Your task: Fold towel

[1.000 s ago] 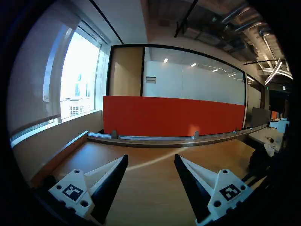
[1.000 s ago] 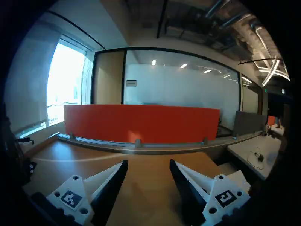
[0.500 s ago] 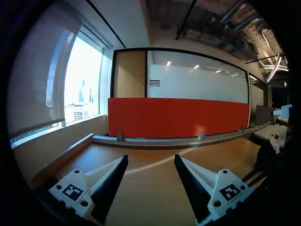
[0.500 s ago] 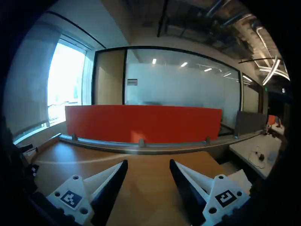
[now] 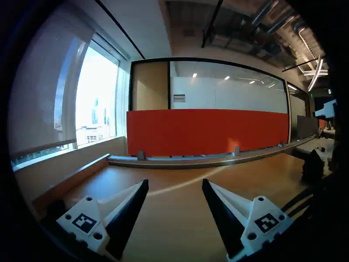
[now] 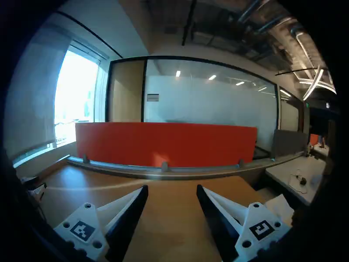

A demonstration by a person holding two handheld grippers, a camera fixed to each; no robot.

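My left gripper (image 5: 174,192) hovers open over a bare wooden desk (image 5: 174,218), with nothing between its black-edged white fingers (image 5: 126,209). My right gripper (image 6: 171,194) is also open and empty above the same kind of wooden desk (image 6: 170,218). A white crumpled piece (image 6: 281,206) lies at the right edge of the right gripper view, beside the right finger; I cannot tell whether it is cloth or paper.
An orange divider panel (image 5: 205,132) on a metal rail (image 5: 196,160) closes the desk's far side. A window (image 5: 94,109) and low ledge run along the left. A dark bulky object (image 5: 312,167) sits at the desk's right. Another desk with cables (image 6: 296,177) stands to the right.
The left gripper view has swung slightly, so the divider and rail sit a little higher and the dark object at the right shows more. The right gripper has barely moved. Both stay open.
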